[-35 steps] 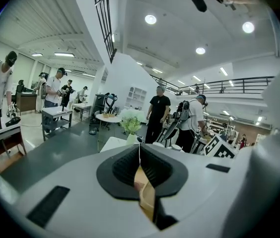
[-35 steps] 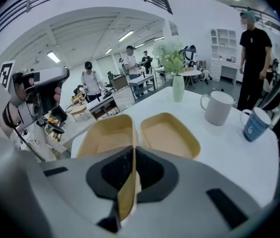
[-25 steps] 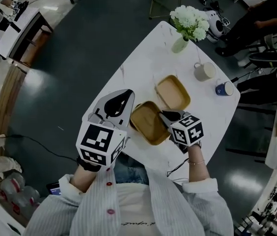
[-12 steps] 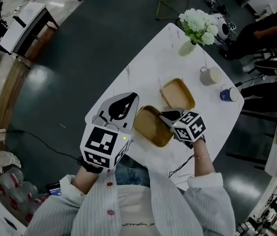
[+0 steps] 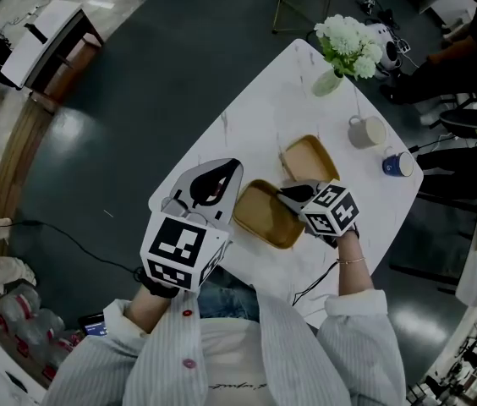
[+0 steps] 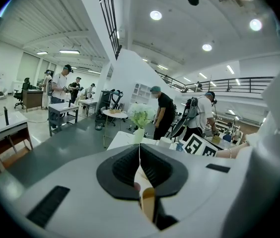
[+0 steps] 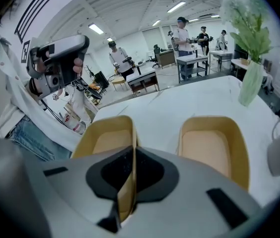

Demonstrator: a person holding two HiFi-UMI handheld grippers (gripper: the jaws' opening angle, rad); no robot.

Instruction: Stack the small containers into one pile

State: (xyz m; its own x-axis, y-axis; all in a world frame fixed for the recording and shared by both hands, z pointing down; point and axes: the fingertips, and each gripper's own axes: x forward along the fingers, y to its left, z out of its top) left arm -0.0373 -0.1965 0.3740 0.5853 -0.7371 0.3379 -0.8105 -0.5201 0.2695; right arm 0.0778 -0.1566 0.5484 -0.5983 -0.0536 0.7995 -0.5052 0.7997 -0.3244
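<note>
Two tan, shallow containers are on the white table [image 5: 255,117]. The far container [image 5: 310,159] [image 7: 212,148] lies flat and empty. The near container [image 5: 264,214] [image 7: 105,138] sits between my two grippers. My left gripper [image 5: 232,194] [image 6: 140,177] is shut, with a tan strip of the near container's left rim [image 6: 148,205] pinched between its jaws. My right gripper [image 5: 291,198] [image 7: 130,177] is shut on the same container's right rim [image 7: 126,187]. In the right gripper view the left gripper [image 7: 58,66] shows beyond the container.
A vase of white flowers [image 5: 340,49] stands at the table's far end. A white mug [image 5: 365,131] and a blue cup [image 5: 397,164] stand by the right edge, just beyond the far container. People, desks and chairs surround the table.
Both grippers keep their hold on the near container. The right gripper has edged slightly toward the far container. The head view has shifted a little.
</note>
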